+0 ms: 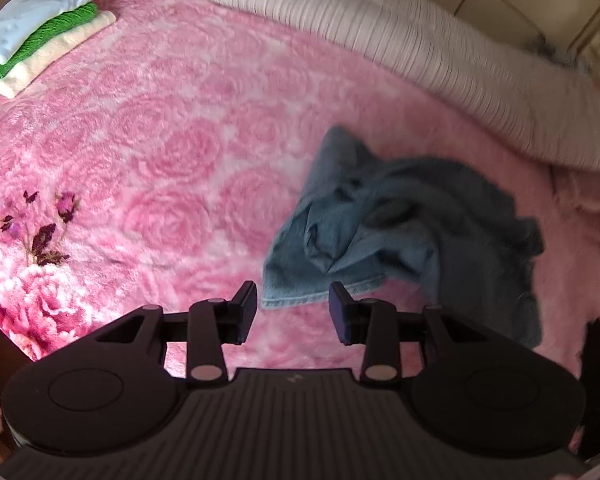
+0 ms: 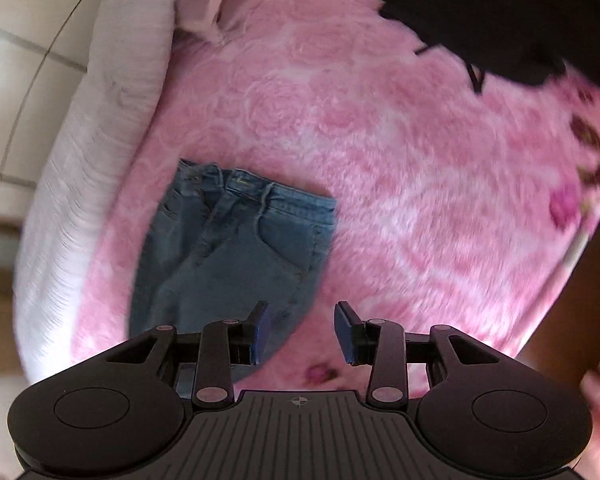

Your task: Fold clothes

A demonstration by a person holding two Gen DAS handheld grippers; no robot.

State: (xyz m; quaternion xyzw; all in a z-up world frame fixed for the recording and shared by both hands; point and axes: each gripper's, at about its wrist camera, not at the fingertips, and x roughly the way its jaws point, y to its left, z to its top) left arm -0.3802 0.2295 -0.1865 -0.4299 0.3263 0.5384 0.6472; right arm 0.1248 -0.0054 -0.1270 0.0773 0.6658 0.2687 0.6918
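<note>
Lying crumpled on pink blanket (image 1: 172, 128): jeans (image 1: 400, 224).

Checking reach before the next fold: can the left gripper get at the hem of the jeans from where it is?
Probably yes. The left gripper is open and empty, the jeans hem just ahead, nothing between.

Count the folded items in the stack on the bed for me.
3, stacked at the blanket's far left corner: white top, green middle, cream bottom. More could be hidden beneath.
</note>
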